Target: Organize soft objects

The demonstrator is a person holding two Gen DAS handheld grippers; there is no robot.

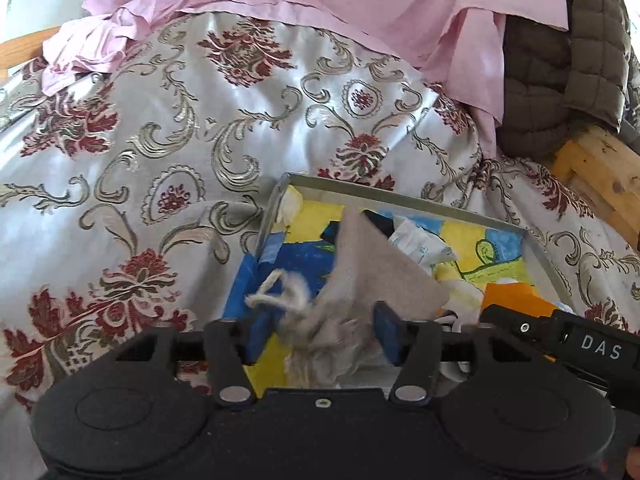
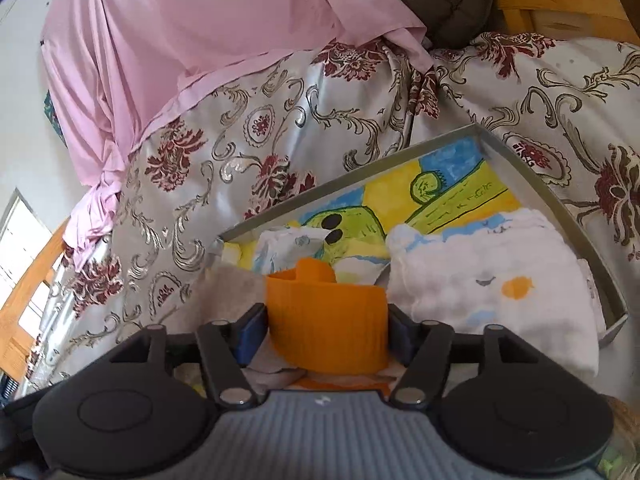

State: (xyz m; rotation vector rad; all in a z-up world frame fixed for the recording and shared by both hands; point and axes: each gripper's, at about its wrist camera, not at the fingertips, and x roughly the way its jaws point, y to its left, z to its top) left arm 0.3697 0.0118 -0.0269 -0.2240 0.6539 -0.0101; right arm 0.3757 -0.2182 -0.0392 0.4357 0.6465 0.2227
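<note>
Tray (image 1: 404,196) floor mostly hidden, cloths blurred

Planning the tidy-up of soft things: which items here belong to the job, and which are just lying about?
Job:
grey cloth
orange cloth
white cloth
tray

Lying about:
pink sheet
quilted jacket
floral bedspread

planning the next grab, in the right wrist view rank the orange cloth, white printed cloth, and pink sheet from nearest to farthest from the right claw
1. orange cloth, between the right claw's pads
2. white printed cloth, just right, in the box
3. pink sheet, far back on the bed
</note>
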